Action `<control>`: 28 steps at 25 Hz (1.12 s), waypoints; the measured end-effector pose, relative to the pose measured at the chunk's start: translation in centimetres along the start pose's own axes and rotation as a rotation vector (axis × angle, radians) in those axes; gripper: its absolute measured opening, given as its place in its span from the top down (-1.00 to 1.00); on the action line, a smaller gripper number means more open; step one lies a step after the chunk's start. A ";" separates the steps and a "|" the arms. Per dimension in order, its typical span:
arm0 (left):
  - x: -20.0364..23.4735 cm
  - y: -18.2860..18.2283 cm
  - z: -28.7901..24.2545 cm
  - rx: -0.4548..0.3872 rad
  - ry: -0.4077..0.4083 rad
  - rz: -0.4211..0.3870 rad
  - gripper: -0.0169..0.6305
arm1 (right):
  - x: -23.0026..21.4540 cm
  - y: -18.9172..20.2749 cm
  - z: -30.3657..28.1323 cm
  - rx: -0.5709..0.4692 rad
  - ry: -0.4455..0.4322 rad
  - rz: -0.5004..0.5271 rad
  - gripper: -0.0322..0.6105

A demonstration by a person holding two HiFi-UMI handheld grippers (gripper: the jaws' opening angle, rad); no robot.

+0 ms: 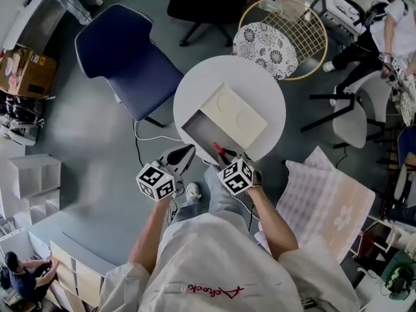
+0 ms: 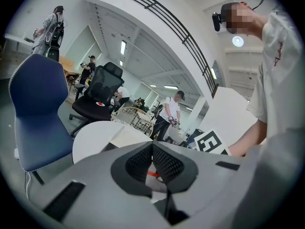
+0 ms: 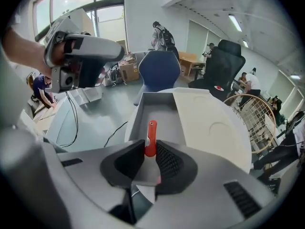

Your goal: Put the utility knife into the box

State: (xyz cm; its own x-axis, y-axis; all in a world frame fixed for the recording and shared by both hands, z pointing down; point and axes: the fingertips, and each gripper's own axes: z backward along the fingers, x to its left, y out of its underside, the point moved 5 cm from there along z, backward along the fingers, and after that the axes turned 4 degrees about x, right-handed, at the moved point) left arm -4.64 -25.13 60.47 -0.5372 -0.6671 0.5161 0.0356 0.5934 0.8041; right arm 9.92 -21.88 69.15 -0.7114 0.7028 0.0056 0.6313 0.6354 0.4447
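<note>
The right gripper (image 3: 150,149) has its two jaws pinched on the one utility knife (image 3: 151,132). The knife's red body is clamped between the pads and its free end sticks out past them. That end shows against the grey inside of the one box (image 3: 136,116), which lies open just beyond the jaws. Whether the knife touches the box floor cannot be told.

One cream lid (image 3: 209,123) lies along the box's right side in the right gripper view, touching it. It bears two round impressions.

The left gripper (image 2: 152,147) has its jaws pressed together at the tips, with nothing between the pads. Through the slot below them a sliver of red shows.

From the head view, the box (image 1: 201,132) and its lid (image 1: 234,116) sit on the one round white table (image 1: 260,83), with the box's open part at the table's near left edge. The right gripper (image 1: 224,153) holds the knife (image 1: 220,149) over that edge. The left gripper (image 1: 184,155) is just beside the same edge, near the right one but apart from it. Each gripper carries one marker cube, two in all (image 1: 156,182) (image 1: 237,176).

One blue chair (image 1: 123,57) stands on the floor off the table's far left edge.
</note>
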 end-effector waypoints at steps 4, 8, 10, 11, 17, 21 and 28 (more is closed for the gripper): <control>0.2 -0.2 0.2 -0.005 -0.008 0.005 0.91 | -0.3 -1.3 -1.3 0.017 -0.031 0.021 0.64; 0.4 -0.2 0.7 -0.012 -0.022 0.009 0.91 | -0.6 -2.6 -3.1 0.059 -0.065 0.025 0.64; 0.6 -0.1 1.1 -0.017 -0.033 0.016 0.91 | -0.7 -3.0 -4.1 0.096 -0.065 0.040 0.64; 0.6 0.0 1.3 -0.020 -0.039 0.021 0.91 | -0.8 -3.1 -4.6 0.116 -0.062 0.050 0.64; 0.8 0.4 2.4 -0.034 -0.076 0.042 0.91 | -1.6 -3.5 -7.0 0.211 -0.064 0.083 0.64; 0.9 0.6 3.1 -0.040 -0.091 0.050 0.91 | -1.4 -3.6 -8.1 0.259 -0.076 0.091 0.64; 1.1 0.5 3.7 -0.049 -0.108 0.051 0.91 | -1.0 -3.2 -9.1 0.320 -0.084 0.102 0.64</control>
State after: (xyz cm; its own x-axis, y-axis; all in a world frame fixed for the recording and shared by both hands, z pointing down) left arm -8.38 -23.92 60.36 -0.6210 -0.5830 0.5240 0.1047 0.6008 0.7925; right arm 5.80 -27.60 75.89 -0.6202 0.7832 -0.0440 0.7721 0.6194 0.1421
